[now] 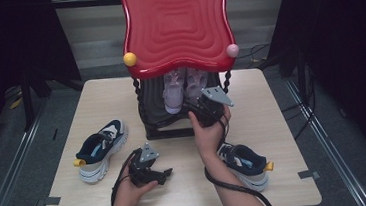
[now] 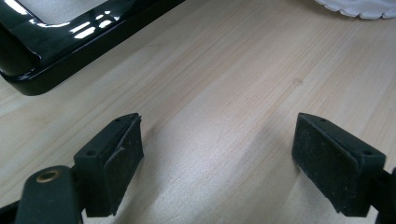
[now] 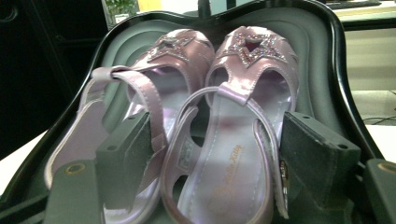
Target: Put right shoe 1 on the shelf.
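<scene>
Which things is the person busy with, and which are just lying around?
Busy with:
right gripper, jaws either side of the right pink sandal
left pink sandal
black shelf

Lying around:
left sneaker
right sneaker
left gripper, open over the table

From above your side, the high view looks forward and down over the whole table [image 1: 249, 84] and red-topped rack [image 1: 176, 23]. Your left gripper view skims the tabletop [image 2: 224, 93] up close, catching the rack's black base [image 2: 56, 51]. Your right gripper view stares closely into the shelf at the pink sandals [image 3: 233, 116], also seen from above [image 1: 182, 88].
</scene>
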The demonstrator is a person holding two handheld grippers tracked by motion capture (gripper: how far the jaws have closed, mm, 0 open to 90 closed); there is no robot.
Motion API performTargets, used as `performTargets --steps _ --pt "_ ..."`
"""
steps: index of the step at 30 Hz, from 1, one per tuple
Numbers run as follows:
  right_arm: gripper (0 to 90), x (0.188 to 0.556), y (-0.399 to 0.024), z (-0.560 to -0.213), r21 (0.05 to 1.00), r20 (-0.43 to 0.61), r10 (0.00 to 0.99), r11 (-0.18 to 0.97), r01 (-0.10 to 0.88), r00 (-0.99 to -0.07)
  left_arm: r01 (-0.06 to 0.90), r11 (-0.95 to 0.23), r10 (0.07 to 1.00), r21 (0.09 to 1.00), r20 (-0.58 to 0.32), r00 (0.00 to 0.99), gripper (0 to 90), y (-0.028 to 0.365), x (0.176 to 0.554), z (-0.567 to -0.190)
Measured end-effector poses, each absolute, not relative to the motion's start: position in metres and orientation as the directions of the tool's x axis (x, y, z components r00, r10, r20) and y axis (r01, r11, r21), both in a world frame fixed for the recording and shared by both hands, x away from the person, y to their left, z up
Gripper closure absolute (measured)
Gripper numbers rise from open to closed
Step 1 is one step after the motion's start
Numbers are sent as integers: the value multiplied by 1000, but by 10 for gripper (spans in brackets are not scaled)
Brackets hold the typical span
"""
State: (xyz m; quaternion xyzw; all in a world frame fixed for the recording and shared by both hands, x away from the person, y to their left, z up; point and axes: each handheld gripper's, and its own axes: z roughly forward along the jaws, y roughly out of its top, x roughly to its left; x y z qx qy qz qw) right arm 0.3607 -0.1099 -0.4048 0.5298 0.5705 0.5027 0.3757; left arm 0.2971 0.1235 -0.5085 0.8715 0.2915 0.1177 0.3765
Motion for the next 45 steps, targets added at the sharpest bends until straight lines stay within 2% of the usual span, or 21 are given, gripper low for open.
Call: performTargets --steps 16,28,45 --pt "220 352 -113 -397 969 51 978 1 246 -204 419 -547 596 725 -14 803 159 123 297 -508" --pt "190 339 -122 -393 971 56 957 15 239 -285 418 -547 596 725 -14 803 159 123 297 -508" --pt "190 316 -131 -390 971 50 924 44 234 -379 420 -545 596 726 -16 802 159 123 297 -509"
